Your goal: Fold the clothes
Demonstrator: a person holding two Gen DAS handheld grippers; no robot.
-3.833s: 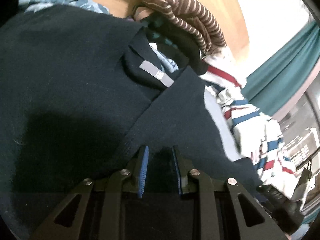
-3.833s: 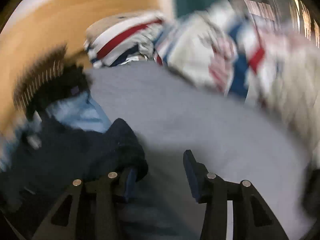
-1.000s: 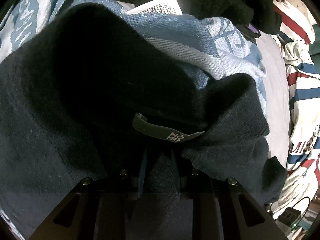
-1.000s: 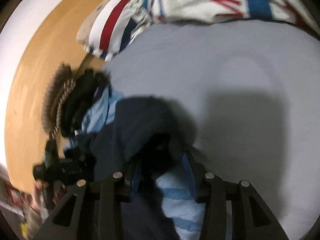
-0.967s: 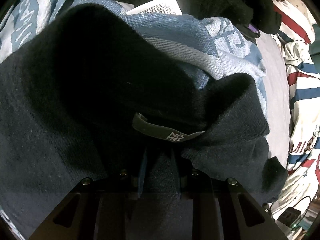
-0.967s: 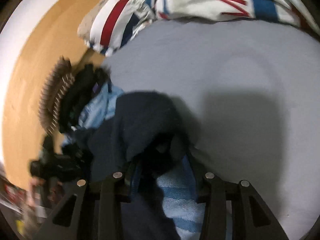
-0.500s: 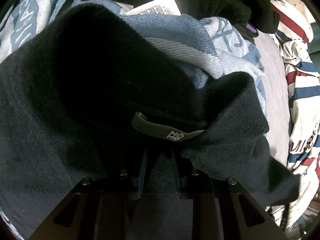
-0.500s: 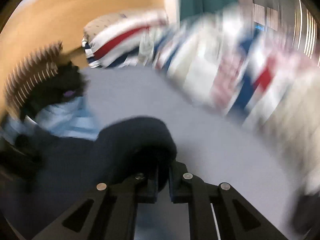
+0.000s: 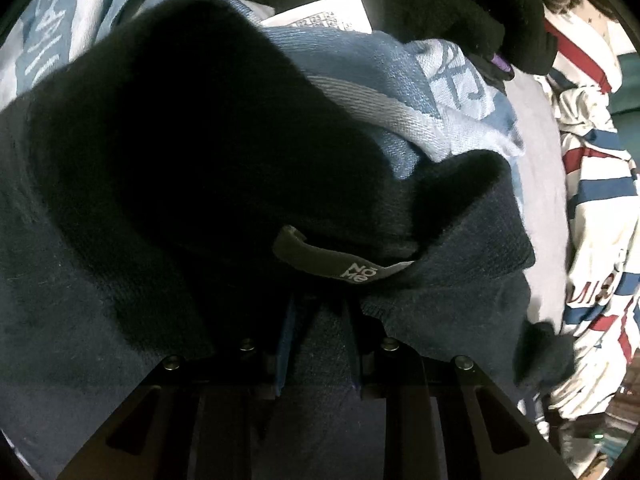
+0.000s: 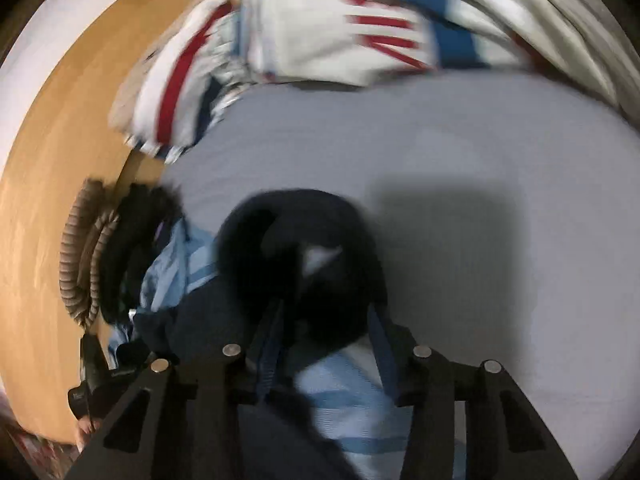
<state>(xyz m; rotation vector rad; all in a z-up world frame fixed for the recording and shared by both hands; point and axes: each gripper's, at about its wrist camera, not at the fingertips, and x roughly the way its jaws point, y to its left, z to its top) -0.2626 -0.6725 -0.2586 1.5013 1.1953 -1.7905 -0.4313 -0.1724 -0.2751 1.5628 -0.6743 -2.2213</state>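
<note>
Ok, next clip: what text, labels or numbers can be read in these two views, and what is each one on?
"NO ME": small dark neck tag of the navy sweater.
"22 23 24": top row of a number grid on a white paper card; the lower rows are too small to read.
Large pale letters woven into the blue towel: folded and cut off, not readable.
Red letters on the striped bedding: partial, not readable.
Right wrist view: blurred, nothing readable.

The navy sweater is matt, fuzzy knit cloth, its neck label smooth woven tape. The headboard looks like smooth wood.
</note>
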